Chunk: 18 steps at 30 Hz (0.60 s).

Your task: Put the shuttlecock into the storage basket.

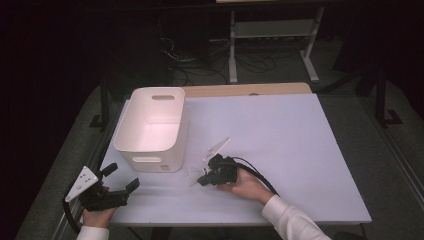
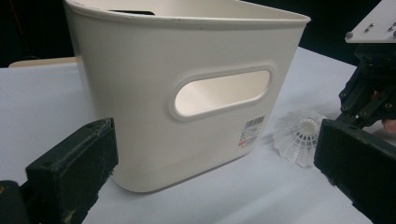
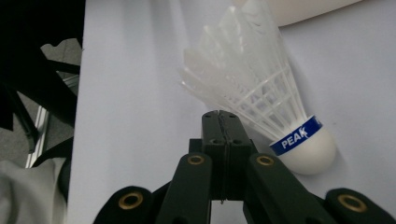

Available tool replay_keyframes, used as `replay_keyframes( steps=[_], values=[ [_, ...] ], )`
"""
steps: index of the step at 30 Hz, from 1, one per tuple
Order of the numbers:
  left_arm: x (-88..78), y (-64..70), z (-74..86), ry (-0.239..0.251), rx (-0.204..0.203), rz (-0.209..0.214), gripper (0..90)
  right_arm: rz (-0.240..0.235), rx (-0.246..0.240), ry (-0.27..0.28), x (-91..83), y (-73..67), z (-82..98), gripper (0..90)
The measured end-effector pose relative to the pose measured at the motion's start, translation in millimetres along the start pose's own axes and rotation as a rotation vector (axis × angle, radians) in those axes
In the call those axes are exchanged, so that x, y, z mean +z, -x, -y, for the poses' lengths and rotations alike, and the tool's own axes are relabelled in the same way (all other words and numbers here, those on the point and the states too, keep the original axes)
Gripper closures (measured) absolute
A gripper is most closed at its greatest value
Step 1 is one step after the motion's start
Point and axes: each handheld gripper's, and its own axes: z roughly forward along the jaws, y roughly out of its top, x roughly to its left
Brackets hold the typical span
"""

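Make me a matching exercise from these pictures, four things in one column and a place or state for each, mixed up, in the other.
Things:
1. shuttlecock
2. white bin
3. left tongs
4. right tongs

States:
A. jaws apart
B. jaws pressed together, nothing between them
C. lying on its side on the table
D. standing upright, with a handle cut-out

Pairs: 1-C, 2-D, 3-A, 4-B

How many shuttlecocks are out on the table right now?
1. The shuttlecock lies on its side on the table, in front of the white bin, right beside the shut right gripper. The bin's interior looks empty, though its near floor is hidden.
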Motion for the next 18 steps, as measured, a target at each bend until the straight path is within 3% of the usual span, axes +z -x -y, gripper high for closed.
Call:
replay_keyframes(
  steps=[7, 13, 18],
  values=[
    [-0.1, 0.3, 0.1, 0.003, -0.002, -0.002, 0.0, 0.029, 0.018, 0.042, 0.2, 5.4, -4.9, 88.9],
    [-0.1, 0.5, 0.1, 0.004, -0.002, -0.003, 0.0, 0.033, 0.084, 0.064, 0.5, 7.1, -10.0, 88.9],
    [-0.2, 0.3, 0.2, 0.005, -0.002, -0.003, 0.0, 0.058, 0.100, 0.083, -1.4, 11.9, -11.6, 88.9]
  ],
)
